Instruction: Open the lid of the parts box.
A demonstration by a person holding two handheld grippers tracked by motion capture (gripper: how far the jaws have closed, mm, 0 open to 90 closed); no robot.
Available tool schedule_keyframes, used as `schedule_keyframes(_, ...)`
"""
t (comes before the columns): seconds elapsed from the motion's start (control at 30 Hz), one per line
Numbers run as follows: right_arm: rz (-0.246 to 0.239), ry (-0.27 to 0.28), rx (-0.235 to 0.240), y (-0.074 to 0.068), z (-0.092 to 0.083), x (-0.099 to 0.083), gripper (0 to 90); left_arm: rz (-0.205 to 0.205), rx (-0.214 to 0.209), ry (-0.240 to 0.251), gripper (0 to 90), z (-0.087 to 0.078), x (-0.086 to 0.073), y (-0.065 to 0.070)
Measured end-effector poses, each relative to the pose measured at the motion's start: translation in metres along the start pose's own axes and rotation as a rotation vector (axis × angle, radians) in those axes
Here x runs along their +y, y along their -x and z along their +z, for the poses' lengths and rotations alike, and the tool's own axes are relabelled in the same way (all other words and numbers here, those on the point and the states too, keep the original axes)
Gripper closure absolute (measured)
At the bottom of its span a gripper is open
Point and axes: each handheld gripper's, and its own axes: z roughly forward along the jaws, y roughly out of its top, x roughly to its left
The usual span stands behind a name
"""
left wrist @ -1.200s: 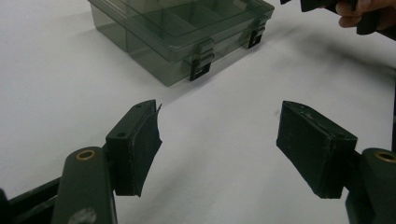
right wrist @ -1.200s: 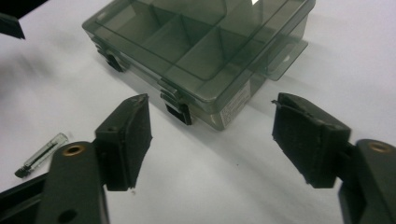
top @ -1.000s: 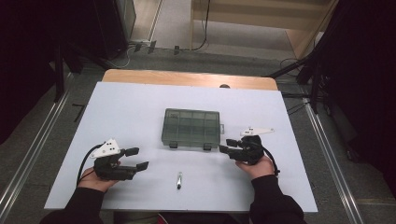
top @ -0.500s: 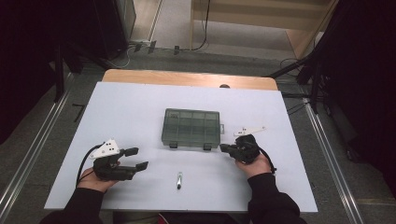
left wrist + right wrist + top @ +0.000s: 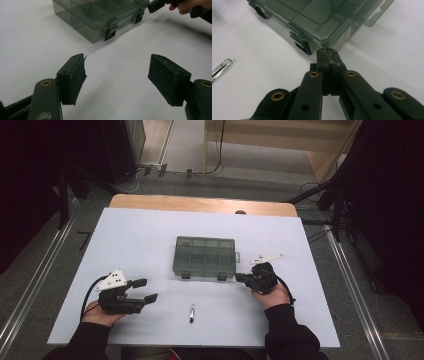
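Note:
A smoky transparent compartment box (image 5: pixel 205 256) lies shut at the middle of the white tabletop (image 5: pixel 140 235). In the left gripper view the box (image 5: pixel 100 15) is ahead, its two black latches facing me. My left gripper (image 5: pixel 146 290) rests near the front left, open, with bare table between its pads (image 5: pixel 117 77). My right gripper (image 5: pixel 241 278) is shut with nothing in it. Its tip (image 5: pixel 328 53) sits just off the box's (image 5: pixel 319 17) front right corner, near a latch. That tip (image 5: pixel 155 5) also appears in the left gripper view beside the box.
A small slim metal piece (image 5: pixel 192 312) lies on the table in front of the box, between the two hands; it lies at the left edge (image 5: pixel 220 68) of the right gripper view. A wooden strip (image 5: pixel 200 204) borders the far edge.
The right gripper's jaws have come together with nothing between them. Both hands stay where they were, and the box has not moved.

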Motion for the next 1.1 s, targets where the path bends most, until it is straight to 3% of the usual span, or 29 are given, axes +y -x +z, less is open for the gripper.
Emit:
schedule_keyframes(0.27,0.001,-0.002,0.009,0.000,0.000,0.002,90.0,-0.009,-0.002,-0.010,29.3,0.001,0.000,-0.001)
schedule_keyframes(0.57,0.004,0.049,0.014,-0.001,-0.006,0.003,90.0,-0.012,-0.004,-0.022,29.3,0.003,0.001,-0.002)
schedule_keyframes(0.77,0.003,0.048,0.010,0.000,-0.006,0.003,90.0,-0.010,-0.011,-0.023,29.2,0.007,0.004,-0.003)
schedule_keyframes(1.1,0.021,0.089,0.035,0.002,-0.010,0.007,90.0,0.014,-0.033,-0.056,29.2,0.019,0.010,-0.001)
